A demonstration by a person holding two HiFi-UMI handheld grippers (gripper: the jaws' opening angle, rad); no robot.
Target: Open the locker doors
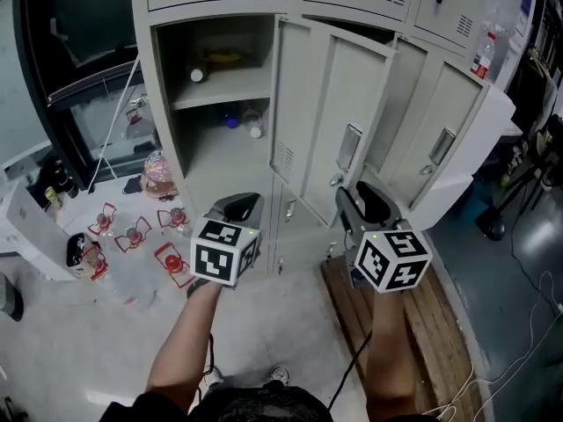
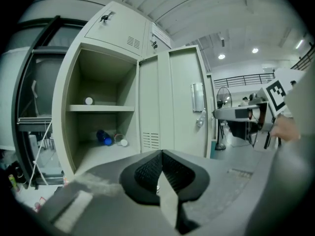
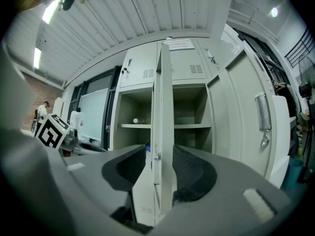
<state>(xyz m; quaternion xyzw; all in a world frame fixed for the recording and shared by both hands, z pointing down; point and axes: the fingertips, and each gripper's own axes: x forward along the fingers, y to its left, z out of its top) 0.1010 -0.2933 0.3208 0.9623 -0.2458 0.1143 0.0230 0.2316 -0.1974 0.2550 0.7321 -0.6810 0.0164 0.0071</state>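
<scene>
Markings: black-and-white square markers on each gripper's cube. A white paper notice (image 3: 179, 44) was fixed to the upper row of the pale grey sheet-metal locker bank (image 1: 167, 104); its print was too small to read.
Material: smooth painted steel, flat panels, louvred vents, silver handle plates.
Task item: the tall pale grey locker door (image 1: 339, 86) stood swung outward from the locker bank, just right of the exposed left compartment. A second grey door (image 1: 444, 121) further right was likewise open.
Compartment: one shelf; a blue bottle (image 1: 231, 120) lay on the floor beneath it.
Left gripper (image 2: 161, 156): ribbed black pads met, nothing between them; held in front of the locker bank's open compartment.
Right gripper (image 3: 160, 154): jaws stood moderately apart astride the first door's free edge, with a gap showing at the left pad; not clamped.
Floor: a slatted wooden pallet (image 1: 413, 323) lay at the foot of the locker bank.
</scene>
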